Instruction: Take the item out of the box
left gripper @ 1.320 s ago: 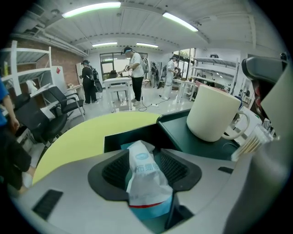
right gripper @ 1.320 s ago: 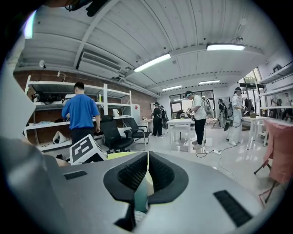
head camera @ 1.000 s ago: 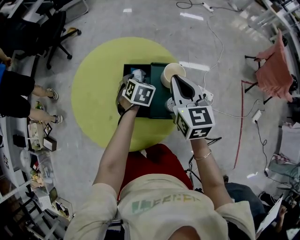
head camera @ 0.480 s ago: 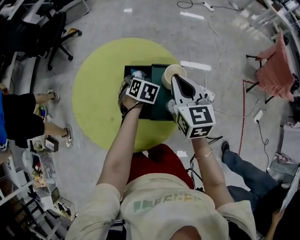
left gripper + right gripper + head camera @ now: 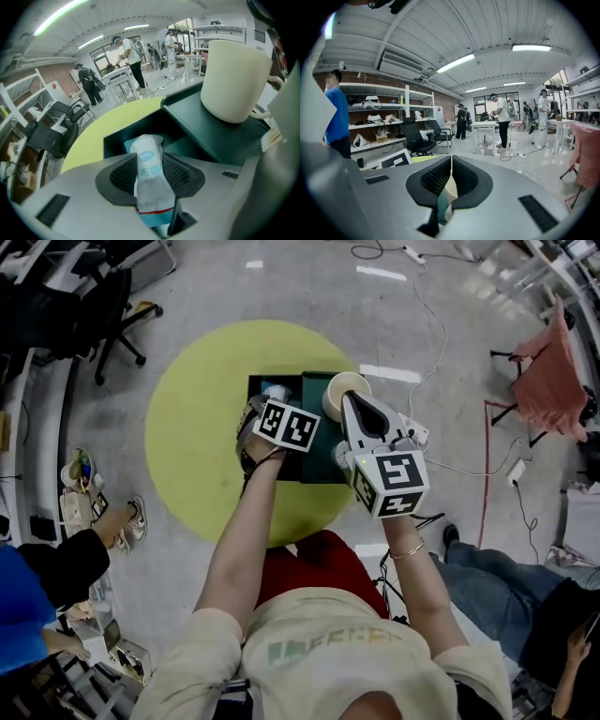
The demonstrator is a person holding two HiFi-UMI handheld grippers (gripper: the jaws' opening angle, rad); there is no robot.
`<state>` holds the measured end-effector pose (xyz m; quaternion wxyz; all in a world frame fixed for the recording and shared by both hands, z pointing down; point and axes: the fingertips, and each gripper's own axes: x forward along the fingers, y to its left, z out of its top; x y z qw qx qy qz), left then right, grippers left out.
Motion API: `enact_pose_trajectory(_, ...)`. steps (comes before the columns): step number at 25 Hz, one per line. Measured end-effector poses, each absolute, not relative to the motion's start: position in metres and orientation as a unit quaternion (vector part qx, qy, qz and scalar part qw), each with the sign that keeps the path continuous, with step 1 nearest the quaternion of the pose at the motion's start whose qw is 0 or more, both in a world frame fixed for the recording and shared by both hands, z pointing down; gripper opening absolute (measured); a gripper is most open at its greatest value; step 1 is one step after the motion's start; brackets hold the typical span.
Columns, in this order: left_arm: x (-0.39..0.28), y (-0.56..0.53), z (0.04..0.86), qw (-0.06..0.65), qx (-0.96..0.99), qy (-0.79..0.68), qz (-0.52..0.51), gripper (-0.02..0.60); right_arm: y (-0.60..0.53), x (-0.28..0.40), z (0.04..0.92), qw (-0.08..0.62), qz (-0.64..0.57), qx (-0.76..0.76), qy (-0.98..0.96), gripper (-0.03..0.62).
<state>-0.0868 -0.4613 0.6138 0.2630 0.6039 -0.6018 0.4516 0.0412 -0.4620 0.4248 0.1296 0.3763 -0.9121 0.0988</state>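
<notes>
My left gripper (image 5: 151, 174) is clenched on a white packet (image 5: 146, 146); its jaws have just been closing, and both ribbed pads (image 5: 125, 174) now lie against the packet's sides; the opening remains wide, matched to the packet's breadth. The packet stands partly inside the dark green box (image 5: 112, 140), its upper end tilted away from me. My right gripper (image 5: 450, 180) has its jaws drawn almost together on the wall of the cream mug (image 5: 234, 79), which stands on the green lid (image 5: 211, 138) beside the open compartment. The box rests on a round yellow-green top (image 5: 187, 427).

Limits of inspection: the packet's lower end is cut off behind the gripper body; its print is only partly legible; in the head view a marker cube (image 5: 286, 425) covers the left jaws.
</notes>
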Motion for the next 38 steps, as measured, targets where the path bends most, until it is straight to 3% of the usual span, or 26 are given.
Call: enact_pose_trajectory(38,-0.088,-0.43,0.519,0.194,0.662,-0.633,0.35,0.172,-0.406,0.028,0.386,0.113,0.068,0.384,-0.914,0.037)
